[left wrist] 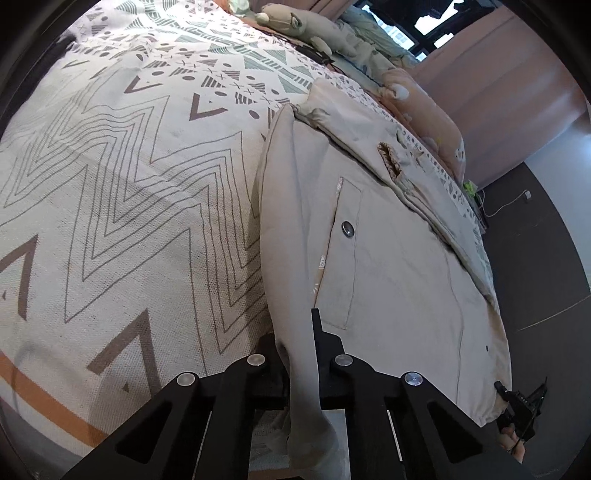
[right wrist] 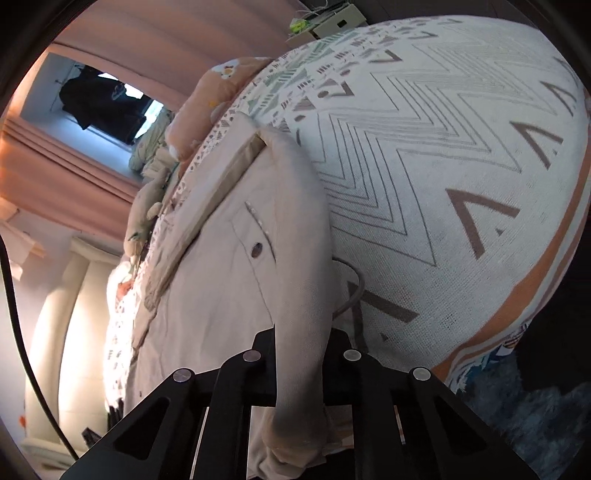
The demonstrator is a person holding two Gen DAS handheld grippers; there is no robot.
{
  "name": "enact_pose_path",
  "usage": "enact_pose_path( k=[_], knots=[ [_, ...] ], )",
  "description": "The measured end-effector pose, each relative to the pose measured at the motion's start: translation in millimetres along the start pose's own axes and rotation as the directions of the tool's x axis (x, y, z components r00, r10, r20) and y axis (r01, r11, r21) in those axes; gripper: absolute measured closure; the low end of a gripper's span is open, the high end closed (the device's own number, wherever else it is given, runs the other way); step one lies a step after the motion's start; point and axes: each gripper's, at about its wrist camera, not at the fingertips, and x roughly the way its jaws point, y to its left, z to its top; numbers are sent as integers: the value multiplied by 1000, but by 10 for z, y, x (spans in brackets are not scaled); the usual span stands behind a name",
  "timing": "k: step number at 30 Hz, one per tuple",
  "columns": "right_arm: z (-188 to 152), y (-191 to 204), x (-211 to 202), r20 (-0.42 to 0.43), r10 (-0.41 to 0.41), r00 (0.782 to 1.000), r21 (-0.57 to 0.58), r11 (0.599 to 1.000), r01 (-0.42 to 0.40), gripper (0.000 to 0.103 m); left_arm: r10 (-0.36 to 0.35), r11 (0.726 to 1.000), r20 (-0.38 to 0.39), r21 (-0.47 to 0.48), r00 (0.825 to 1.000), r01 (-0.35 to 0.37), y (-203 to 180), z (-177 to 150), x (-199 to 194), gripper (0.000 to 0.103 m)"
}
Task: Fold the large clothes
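A large beige jacket lies spread on a patterned bed cover, its pocket with a metal snap facing up. My left gripper is shut on the jacket's near left edge, and the cloth bunches up between its black fingers. In the right wrist view the same jacket runs away from me, snap in sight. My right gripper is shut on a thick roll of the jacket's right edge. The other gripper shows at the jacket's far corner in the left wrist view.
The bed cover carries zigzag and triangle prints with an orange stripe. Pillows and a plush toy lie at the bed's head. Pink curtains, a dark floor and a black cable surround the bed.
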Motion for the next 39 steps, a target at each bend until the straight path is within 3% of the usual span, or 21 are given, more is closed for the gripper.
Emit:
enact_pose_path(
  k=[23,39],
  knots=[
    [-382,444,-1170,94,177,980,-147,976,-162,94,-7,1000,122,24,992,4,116,-592,-1117,98],
    [-784,414,-1812,114,241,964,-198,956,-215,94,-40,999,204,6,978,40,259,-1054,-1889,98]
  ],
)
